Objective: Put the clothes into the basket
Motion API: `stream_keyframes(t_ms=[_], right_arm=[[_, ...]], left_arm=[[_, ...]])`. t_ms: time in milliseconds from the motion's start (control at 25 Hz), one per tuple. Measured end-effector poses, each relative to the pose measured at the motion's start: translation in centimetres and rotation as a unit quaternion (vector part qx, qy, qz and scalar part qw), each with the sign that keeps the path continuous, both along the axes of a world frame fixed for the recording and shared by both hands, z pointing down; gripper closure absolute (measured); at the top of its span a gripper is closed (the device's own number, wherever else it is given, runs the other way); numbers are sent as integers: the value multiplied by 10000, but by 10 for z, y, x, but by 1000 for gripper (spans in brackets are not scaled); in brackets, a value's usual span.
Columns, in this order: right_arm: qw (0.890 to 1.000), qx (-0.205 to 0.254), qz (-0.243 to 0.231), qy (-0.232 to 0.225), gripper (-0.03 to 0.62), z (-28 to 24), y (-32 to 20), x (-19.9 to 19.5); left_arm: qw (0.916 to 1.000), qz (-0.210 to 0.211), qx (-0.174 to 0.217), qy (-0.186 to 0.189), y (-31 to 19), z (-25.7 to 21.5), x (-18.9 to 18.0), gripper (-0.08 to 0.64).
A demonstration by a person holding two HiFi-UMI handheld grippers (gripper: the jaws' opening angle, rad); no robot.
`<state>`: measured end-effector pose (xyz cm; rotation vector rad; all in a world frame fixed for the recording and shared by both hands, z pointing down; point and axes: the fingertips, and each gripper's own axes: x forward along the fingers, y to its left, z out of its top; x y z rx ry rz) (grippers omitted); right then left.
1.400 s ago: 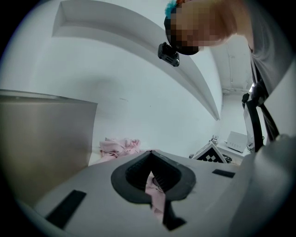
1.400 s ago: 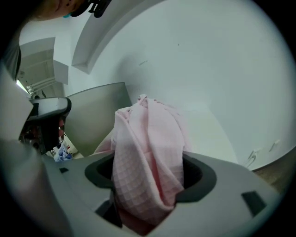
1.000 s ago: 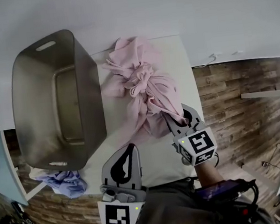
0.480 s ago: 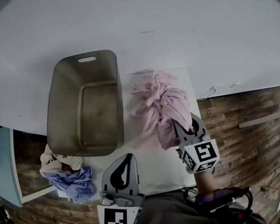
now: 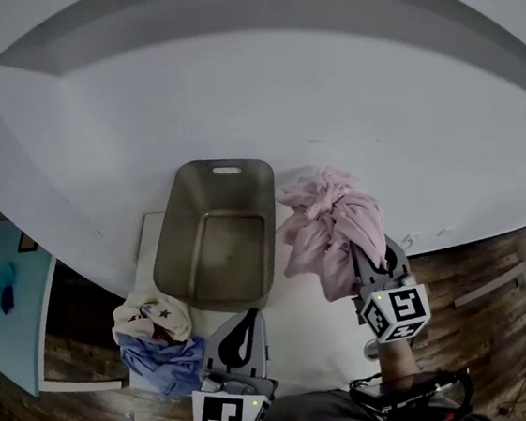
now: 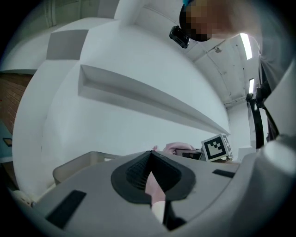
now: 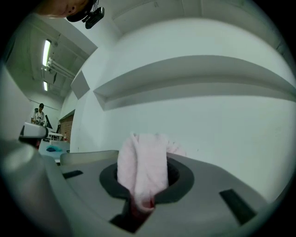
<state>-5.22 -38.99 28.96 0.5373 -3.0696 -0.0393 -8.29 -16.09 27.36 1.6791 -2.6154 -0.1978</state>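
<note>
The grey plastic basket (image 5: 174,243) stands empty on the white table (image 5: 320,335); its rim also shows in the left gripper view (image 6: 69,167) and the right gripper view (image 7: 88,155). A pink garment (image 5: 330,221) hangs bunched just right of the basket, lifted off the table. My right gripper (image 5: 372,260) is shut on it, a fold of pink cloth (image 7: 141,171) pinched between the pads. My left gripper (image 5: 247,318) hovers near the basket's front corner, apart from the garment, jaws together (image 6: 151,172). A thin pale pink sliver shows in their slit; what it is I cannot tell.
A heap of other clothes, blue (image 5: 165,360) and white with stars (image 5: 148,317), lies at the table's front left corner beside the basket. A white wall with a ledge rises behind the table. Wooden flooring (image 5: 478,275) lies to the right, and a teal surface (image 5: 0,301) sits far left.
Both grippers have risen. The pink garment has come up off the table with the right gripper and now hangs beside the basket. The left gripper stayed shut.
</note>
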Motion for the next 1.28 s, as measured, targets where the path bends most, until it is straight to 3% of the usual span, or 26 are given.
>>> stream_keyframes(t_ms=[120, 280, 440, 560, 840, 1040, 1160, 1280], right_arm=[[9988, 297, -74, -388, 515, -44, 19, -14], [9936, 667, -418, -807, 515, -98, 56, -64], [9886, 728, -793, -1053, 515, -122, 81, -61], [9868, 720, -1073, -977, 514, -123, 99, -66], [9872, 167, -1580, -108, 509, -55, 139, -114], [9828, 194, -1769, 485, 500, -21, 136, -143], [9712, 410, -2035, 1167, 465, 6, 146, -160], [9521, 871, -2309, 1807, 347, 26, 162, -169]], left_arm=[[9995, -130, 224, -155, 22, -15, -14, 552], [9975, -454, 469, -275, 56, -29, -55, 552], [9955, -745, 514, -268, 73, -33, -45, 552], [9937, -946, 549, -242, 82, -35, -40, 552], [9911, -1264, 406, 62, 114, -14, -61, 552], [9889, -1425, 321, 257, 108, 0, -76, 552], [9878, -1479, 243, 424, 109, 16, -80, 552], [9872, -1494, 188, 528, 110, 23, -81, 552]])
